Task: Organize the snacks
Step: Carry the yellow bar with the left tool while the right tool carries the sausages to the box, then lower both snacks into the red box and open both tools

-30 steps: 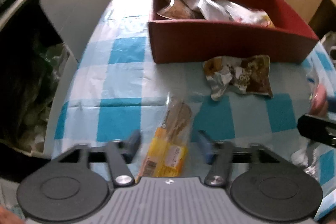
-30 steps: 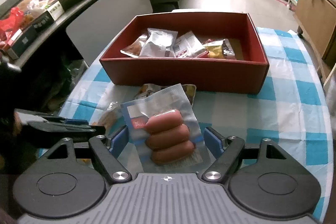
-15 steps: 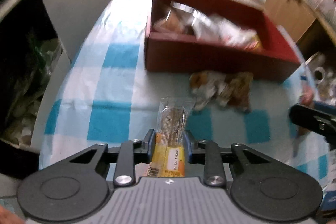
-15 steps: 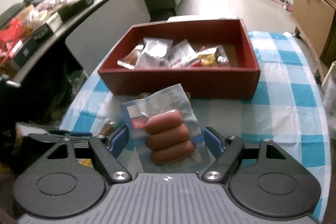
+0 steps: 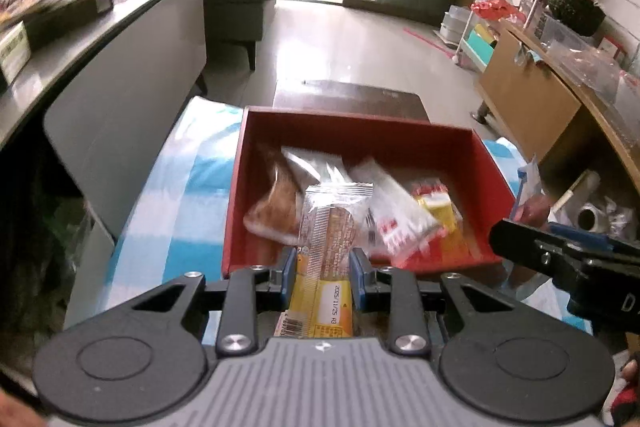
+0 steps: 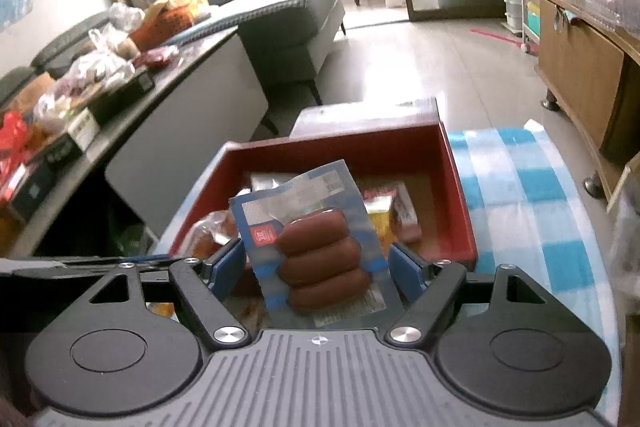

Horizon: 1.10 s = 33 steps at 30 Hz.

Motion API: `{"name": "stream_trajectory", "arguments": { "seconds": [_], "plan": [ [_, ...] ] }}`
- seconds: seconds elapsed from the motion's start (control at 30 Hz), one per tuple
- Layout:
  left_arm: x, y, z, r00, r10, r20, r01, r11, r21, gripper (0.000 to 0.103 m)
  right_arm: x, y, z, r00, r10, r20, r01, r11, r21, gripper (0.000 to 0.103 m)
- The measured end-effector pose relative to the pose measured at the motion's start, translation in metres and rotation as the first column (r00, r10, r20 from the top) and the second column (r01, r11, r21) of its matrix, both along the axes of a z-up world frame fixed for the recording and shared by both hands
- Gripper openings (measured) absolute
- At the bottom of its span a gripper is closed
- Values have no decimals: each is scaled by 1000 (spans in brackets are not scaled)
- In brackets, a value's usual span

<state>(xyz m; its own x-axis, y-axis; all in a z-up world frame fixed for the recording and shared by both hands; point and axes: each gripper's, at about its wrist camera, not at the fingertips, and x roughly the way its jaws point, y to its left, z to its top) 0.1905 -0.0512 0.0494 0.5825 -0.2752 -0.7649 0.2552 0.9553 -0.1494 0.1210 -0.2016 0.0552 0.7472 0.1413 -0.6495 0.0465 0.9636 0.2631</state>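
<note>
My left gripper (image 5: 322, 277) is shut on a yellow and clear biscuit packet (image 5: 326, 251) and holds it up over the near wall of the red box (image 5: 400, 137). My right gripper (image 6: 316, 267) is shut on a blue sausage packet (image 6: 316, 239) with three sausages and holds it above the near part of the red box (image 6: 452, 195). Several snack packets (image 5: 392, 215) lie inside the box. The right gripper also shows at the right edge of the left wrist view (image 5: 560, 259).
The box stands on a blue and white checked tablecloth (image 6: 532, 211). A grey counter (image 5: 92, 39) loaded with goods runs along the left. A wooden cabinet (image 5: 532, 95) stands at the right. A sofa (image 6: 296, 15) is beyond the table.
My left gripper shut on the biscuit packet, lifted it off the table and carried it toward the box. My right gripper carried the sausage packet up and forward over the box.
</note>
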Motion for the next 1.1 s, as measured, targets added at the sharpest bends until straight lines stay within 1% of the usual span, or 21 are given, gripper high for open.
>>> {"name": "stream_trajectory", "arguments": {
  "seconds": [0.07, 0.17, 0.33, 0.63, 0.9, 1.03, 1.07, 1.1],
  "plan": [
    [12, -8, -2, 1000, -1, 14, 1, 1000, 23, 23, 13, -3, 1, 1000, -9, 7, 8, 1000, 4, 82],
    [28, -15, -5, 1000, -3, 18, 2, 999, 35, 23, 31, -7, -1, 1000, -21, 6, 20, 1000, 10, 82],
    [45, -19, -9, 1000, -3, 31, 2, 998, 60, 23, 51, -8, -13, 999, -29, -23, 29, 1000, -6, 82],
    [60, -26, -15, 999, 4, 43, -8, 996, 84, 24, 68, -10, -25, 997, -44, -65, 43, 999, -24, 82],
    [70, -28, -24, 1000, 10, 26, -13, 995, 97, 24, 75, -14, -34, 994, -56, -89, 53, 998, -33, 83],
    [69, -30, -23, 999, 9, 32, -12, 994, 110, 30, 77, -16, -37, 992, -65, -110, 62, 998, -30, 84],
    [69, -30, -23, 999, 8, 31, -12, 994, 110, 35, 77, -16, -37, 992, -63, -111, 60, 998, -27, 84],
    [68, -30, -23, 999, 9, 32, -12, 994, 107, 38, 76, -17, -37, 992, -61, -108, 59, 998, -22, 85]
  ]
}}
